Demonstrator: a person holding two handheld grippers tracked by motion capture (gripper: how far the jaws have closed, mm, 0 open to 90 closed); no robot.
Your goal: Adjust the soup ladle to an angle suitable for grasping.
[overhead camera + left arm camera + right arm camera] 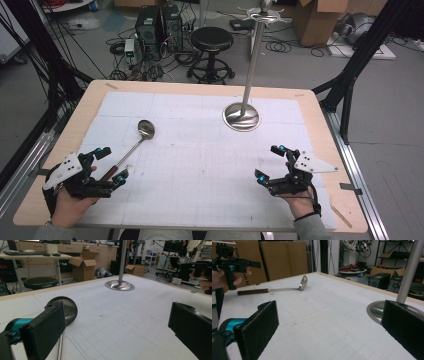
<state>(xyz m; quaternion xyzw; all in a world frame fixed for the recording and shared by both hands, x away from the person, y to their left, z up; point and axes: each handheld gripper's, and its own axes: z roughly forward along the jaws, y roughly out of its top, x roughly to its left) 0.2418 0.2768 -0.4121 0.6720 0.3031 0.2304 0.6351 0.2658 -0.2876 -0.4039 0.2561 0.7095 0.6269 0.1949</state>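
On the desk (320, 210), near its left side, a ladle (131, 151) is seen lying flat on the white gridded mat (200, 165), bowl toward the far edge, dark handle end toward the person. Left claw (111, 166) is held wide open just beside the handle end: 1 jaw on each side of it in the high view, nothing gripped, contact cannot be confirmed. In the left gripper view the ladle bowl (67, 308) is seen just behind the left-hand jaw, with the thin shaft running down past it. Right claw (270, 162) is also held wide open and empty, low over the mat at the right side, well apart from the ladle. A metal stand (242, 116) with round base and upright pole is seen at the far centre-right of the mat, between the right claw and the far edge.
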